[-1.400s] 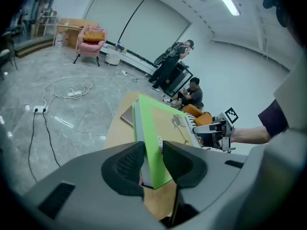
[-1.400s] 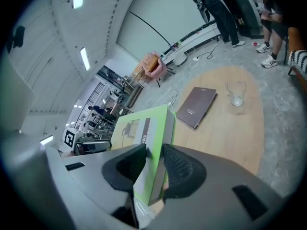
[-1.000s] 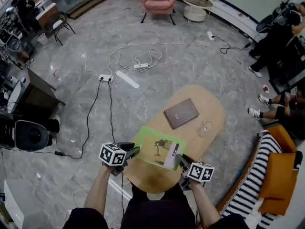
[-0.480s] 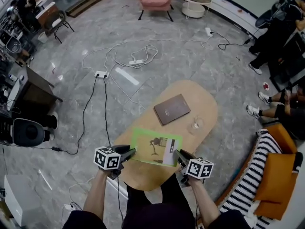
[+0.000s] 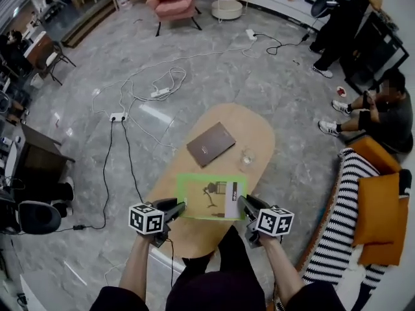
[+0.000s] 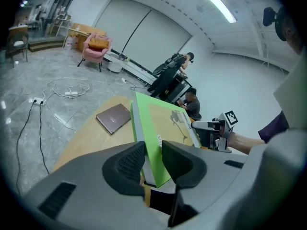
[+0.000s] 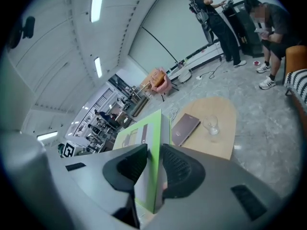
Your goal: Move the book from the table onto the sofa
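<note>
Head view: left tongs (image 5: 180, 207) are clamped on the left edge of the green book (image 5: 211, 196); right tongs (image 5: 242, 203) have just been closing on its right edge, pads on the cover, so the book spans flat between them over the near end of the tabletop (image 5: 256, 125), apparently lifted clear. Looks stiff, fairly thick and glossy, so probably some weight and slip; opposite-edge grips near mid-side suit it, kept level. Striped sofa (image 5: 334, 238) sits right of the right tongs, with brown notebook (image 5: 211, 144) and glass (image 5: 246, 158) beyond the book.
</note>
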`<state>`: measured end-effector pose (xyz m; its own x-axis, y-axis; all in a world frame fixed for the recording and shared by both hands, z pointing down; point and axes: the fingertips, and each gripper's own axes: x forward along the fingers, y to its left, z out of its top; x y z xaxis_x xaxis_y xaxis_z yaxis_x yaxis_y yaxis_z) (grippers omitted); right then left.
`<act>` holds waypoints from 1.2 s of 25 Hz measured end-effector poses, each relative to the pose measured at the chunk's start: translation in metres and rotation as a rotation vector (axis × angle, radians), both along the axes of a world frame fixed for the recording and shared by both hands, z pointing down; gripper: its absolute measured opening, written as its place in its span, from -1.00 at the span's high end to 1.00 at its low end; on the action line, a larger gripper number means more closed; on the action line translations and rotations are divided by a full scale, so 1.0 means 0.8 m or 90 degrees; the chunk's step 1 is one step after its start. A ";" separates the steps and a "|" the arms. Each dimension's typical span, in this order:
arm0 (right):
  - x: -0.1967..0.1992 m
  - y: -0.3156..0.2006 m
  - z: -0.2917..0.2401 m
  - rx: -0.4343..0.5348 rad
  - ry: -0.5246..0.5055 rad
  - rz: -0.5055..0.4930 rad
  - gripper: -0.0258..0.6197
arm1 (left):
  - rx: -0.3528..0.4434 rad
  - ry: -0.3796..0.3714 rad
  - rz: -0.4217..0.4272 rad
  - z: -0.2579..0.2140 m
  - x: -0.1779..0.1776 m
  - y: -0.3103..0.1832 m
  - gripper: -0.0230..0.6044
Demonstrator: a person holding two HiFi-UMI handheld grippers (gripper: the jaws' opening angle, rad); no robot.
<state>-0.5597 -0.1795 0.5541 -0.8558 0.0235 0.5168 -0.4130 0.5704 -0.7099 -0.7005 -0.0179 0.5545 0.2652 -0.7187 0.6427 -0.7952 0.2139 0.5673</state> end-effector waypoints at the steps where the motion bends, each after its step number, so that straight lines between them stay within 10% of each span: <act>1: 0.008 0.002 -0.002 0.003 -0.001 0.019 0.55 | 0.002 -0.001 0.017 -0.001 0.004 -0.001 0.54; 17: 0.171 0.128 -0.028 0.047 -0.014 0.308 0.57 | 0.043 -0.013 0.310 -0.017 0.100 0.029 0.54; 30: 0.394 0.234 -0.029 0.036 -0.013 0.542 0.57 | 0.059 -0.022 0.553 -0.032 0.301 0.028 0.55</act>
